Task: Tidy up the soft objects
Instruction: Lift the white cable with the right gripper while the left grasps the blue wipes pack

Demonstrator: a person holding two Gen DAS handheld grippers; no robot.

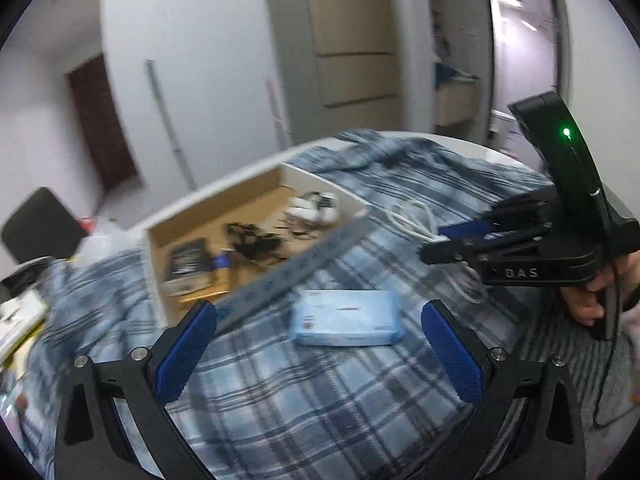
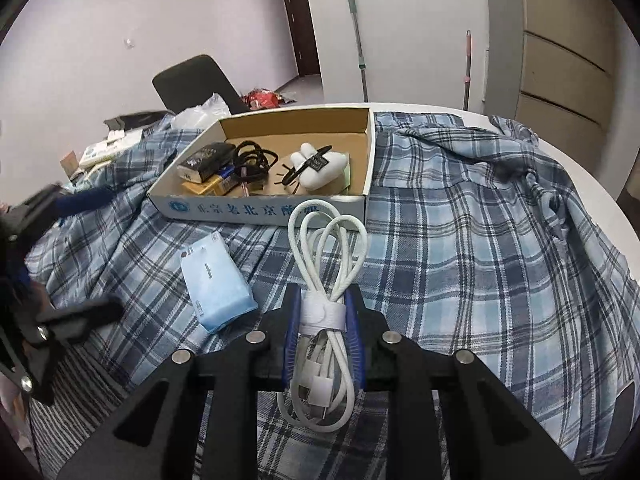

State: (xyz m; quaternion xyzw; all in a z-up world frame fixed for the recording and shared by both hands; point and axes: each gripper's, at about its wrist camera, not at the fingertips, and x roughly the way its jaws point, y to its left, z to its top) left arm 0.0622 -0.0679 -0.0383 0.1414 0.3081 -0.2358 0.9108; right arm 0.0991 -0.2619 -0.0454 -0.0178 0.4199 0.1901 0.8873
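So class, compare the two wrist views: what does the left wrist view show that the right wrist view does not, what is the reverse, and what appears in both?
Only the left wrist view shows the left gripper with jaws wide apart and nothing between them, and the hand holding the right tool.

Only the right wrist view shows the right gripper shut on the white cable at its strap, plus the black chair.

Both show the cardboard box, the blue tissue pack and the plaid cloth.

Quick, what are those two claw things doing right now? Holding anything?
Left gripper: jaws open, holding nothing, above the blue tissue pack.
Right gripper: jaws shut on the bundled white cable.
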